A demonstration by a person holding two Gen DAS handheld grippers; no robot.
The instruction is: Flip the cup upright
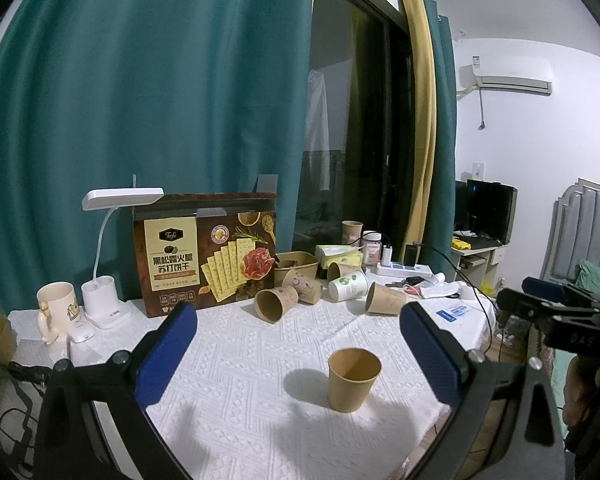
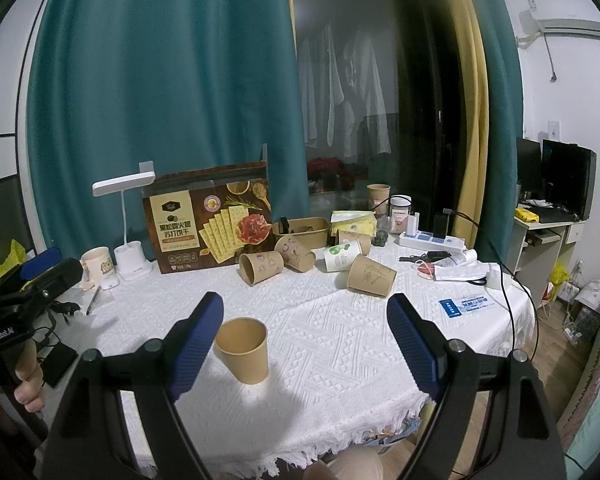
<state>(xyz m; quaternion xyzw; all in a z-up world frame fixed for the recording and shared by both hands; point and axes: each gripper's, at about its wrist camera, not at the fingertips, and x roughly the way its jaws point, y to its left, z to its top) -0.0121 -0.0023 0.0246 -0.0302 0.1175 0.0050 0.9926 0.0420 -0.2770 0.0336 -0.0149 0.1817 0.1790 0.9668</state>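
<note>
A plain brown paper cup (image 1: 353, 379) (image 2: 244, 349) stands upright on the white tablecloth (image 1: 240, 360) (image 2: 332, 320), mouth up. My left gripper (image 1: 298, 326) is open, held back from the cup with nothing between its blue pads. My right gripper (image 2: 305, 316) is also open and holds nothing; the cup stands just beyond its left finger (image 2: 196, 344). Farther back, several paper cups lie on their sides: a brown one (image 1: 275, 304) (image 2: 260, 267), a white one with green print (image 1: 348, 285) (image 2: 342, 255), and another brown one (image 1: 385, 299) (image 2: 371, 275).
A cracker box (image 1: 206, 252) (image 2: 210, 220), a white desk lamp (image 1: 108, 248) (image 2: 126, 220), a mug (image 1: 56, 306) (image 2: 97, 266), a brown tray (image 2: 300, 230), a power strip (image 2: 432, 240) and cables crowd the table's back. The tablecloth's fringed front edge (image 2: 300, 444) hangs near. The other gripper shows at the frame edge (image 1: 556, 312) (image 2: 32, 280).
</note>
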